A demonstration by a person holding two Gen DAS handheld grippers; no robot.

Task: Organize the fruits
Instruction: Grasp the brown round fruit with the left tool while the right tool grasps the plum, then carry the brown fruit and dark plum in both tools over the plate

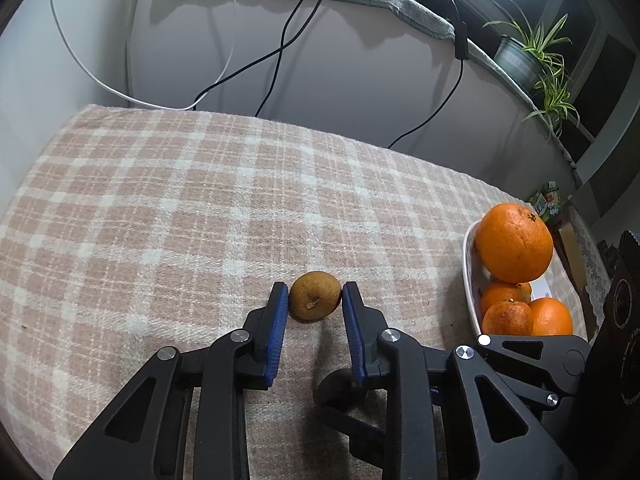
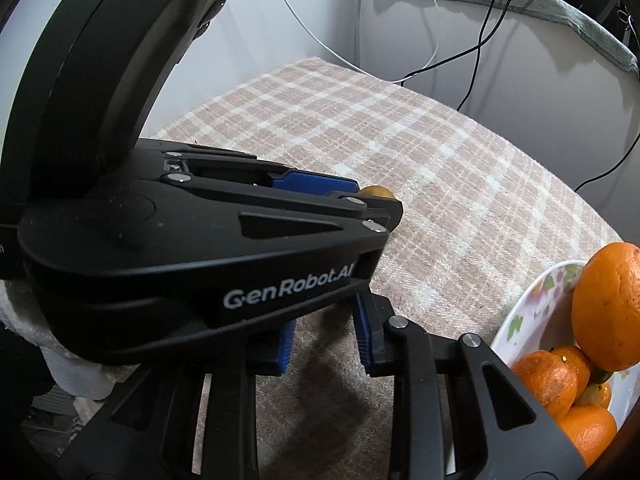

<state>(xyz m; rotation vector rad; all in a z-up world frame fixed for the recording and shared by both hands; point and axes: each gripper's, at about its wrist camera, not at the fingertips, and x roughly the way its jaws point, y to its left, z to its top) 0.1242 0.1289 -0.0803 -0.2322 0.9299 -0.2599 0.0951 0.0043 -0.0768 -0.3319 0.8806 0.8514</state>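
A small brown round fruit (image 1: 315, 296) lies on the plaid tablecloth (image 1: 200, 208). My left gripper (image 1: 315, 294) is open, with a blue-padded finger on each side of the fruit, close but with slim gaps. A white bowl (image 1: 469, 280) at the right holds several oranges, one large orange (image 1: 514, 242) on top. In the right wrist view the left gripper's black body (image 2: 192, 248) fills the left half, and only a sliver of the brown fruit (image 2: 376, 191) shows past it. My right gripper (image 2: 324, 332) is open and empty behind it, its fingertips partly hidden. The bowl (image 2: 532, 300) sits at the right.
Black and white cables (image 1: 280, 48) hang down the wall behind the table. A potted plant (image 1: 532, 56) stands on a grey-covered ledge at the upper right. The right gripper's body (image 1: 616, 320) sits just right of the bowl.
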